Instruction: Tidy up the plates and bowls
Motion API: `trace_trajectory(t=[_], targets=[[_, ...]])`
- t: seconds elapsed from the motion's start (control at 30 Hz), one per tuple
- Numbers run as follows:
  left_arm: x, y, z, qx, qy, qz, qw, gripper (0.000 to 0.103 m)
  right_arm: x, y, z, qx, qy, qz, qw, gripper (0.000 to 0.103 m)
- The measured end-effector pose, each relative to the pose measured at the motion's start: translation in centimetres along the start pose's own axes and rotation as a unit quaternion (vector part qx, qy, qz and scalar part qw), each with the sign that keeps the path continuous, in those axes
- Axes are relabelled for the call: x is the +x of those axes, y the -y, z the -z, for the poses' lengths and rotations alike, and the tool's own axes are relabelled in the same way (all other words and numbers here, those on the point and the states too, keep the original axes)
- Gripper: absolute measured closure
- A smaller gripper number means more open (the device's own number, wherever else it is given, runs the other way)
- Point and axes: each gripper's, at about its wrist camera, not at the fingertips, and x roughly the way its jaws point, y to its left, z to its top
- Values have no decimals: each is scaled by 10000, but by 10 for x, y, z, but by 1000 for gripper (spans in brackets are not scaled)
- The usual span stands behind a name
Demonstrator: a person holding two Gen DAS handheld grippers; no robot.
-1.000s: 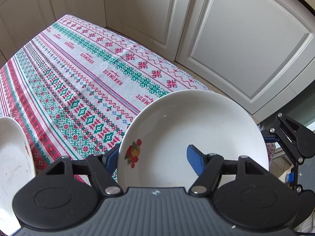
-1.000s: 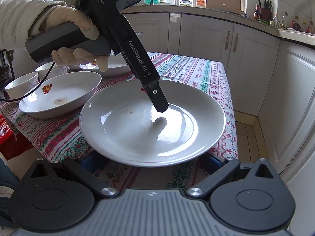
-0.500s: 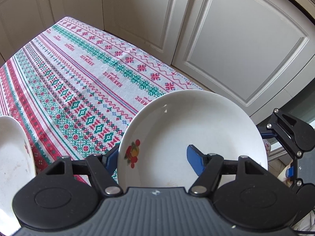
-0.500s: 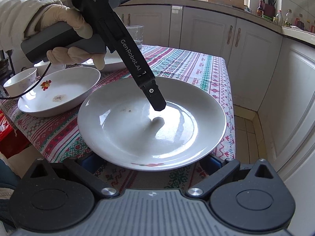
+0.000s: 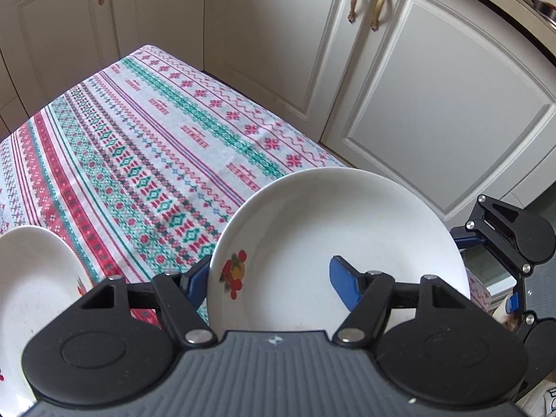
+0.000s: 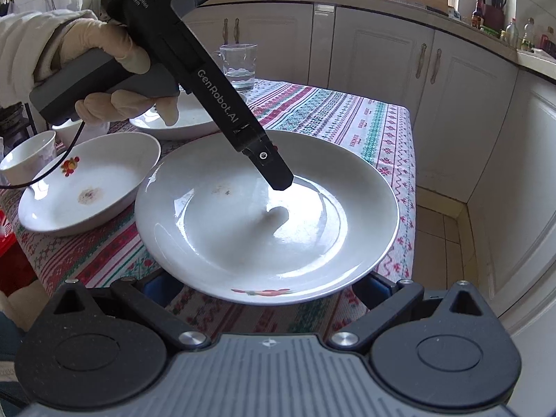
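White plate [image 6: 243,229] gripped at opposite rims by left gripper [image 5: 274,278] fingers and right gripper [image 6: 267,286] fingers, above tablecloth-covered worktop [image 5: 146,160]

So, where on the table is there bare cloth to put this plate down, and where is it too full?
Free: the striped tablecloth beyond the held plate, out to the far corner by the cabinet doors. Crowded: the other end, where a deep plate, a small cup, another plate and a glass stand close together.
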Motion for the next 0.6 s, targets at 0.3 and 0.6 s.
trace_trajectory(t=[0.3, 0.6], targets=[[10, -20, -15, -112, 127, -80, 9998, 33, 23, 19, -19, -31, -125, 22, 9999, 0], [22, -31, -23, -186, 185, -107, 9996, 33, 36, 27, -22, -42, -156, 95, 9998, 0]])
